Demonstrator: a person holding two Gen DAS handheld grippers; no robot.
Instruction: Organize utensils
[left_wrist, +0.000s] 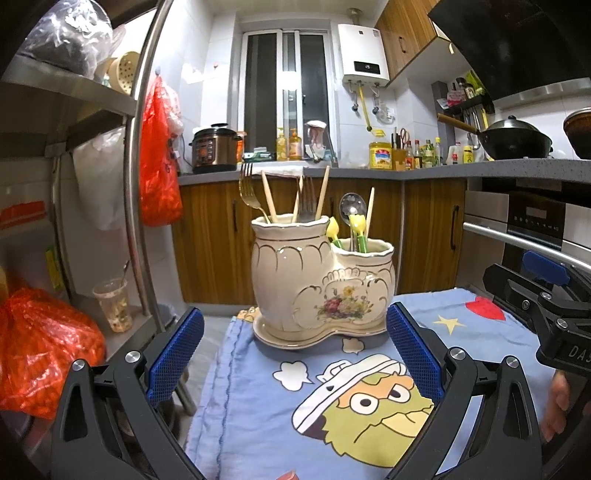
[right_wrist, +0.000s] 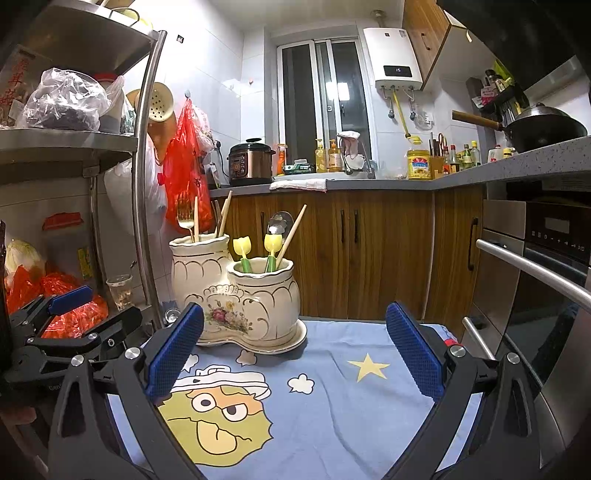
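Both claws — left claw and right claw — hung spread and empty above the blue cloth. The ceramic holder already held every utensil we saw — sorting seemed finished; next, we judged, withdrawal.

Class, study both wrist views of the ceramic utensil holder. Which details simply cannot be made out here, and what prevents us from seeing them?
- Lower ends of the forks and chopsticks: both views, hidden inside the holder.
- Silver spoon handle: right wrist view, behind the yellow tulip-topped utensils.
- Holder's near left corner: right wrist view, covered by a blue pad of the right gripper.
- Counter bottle labels: too small.
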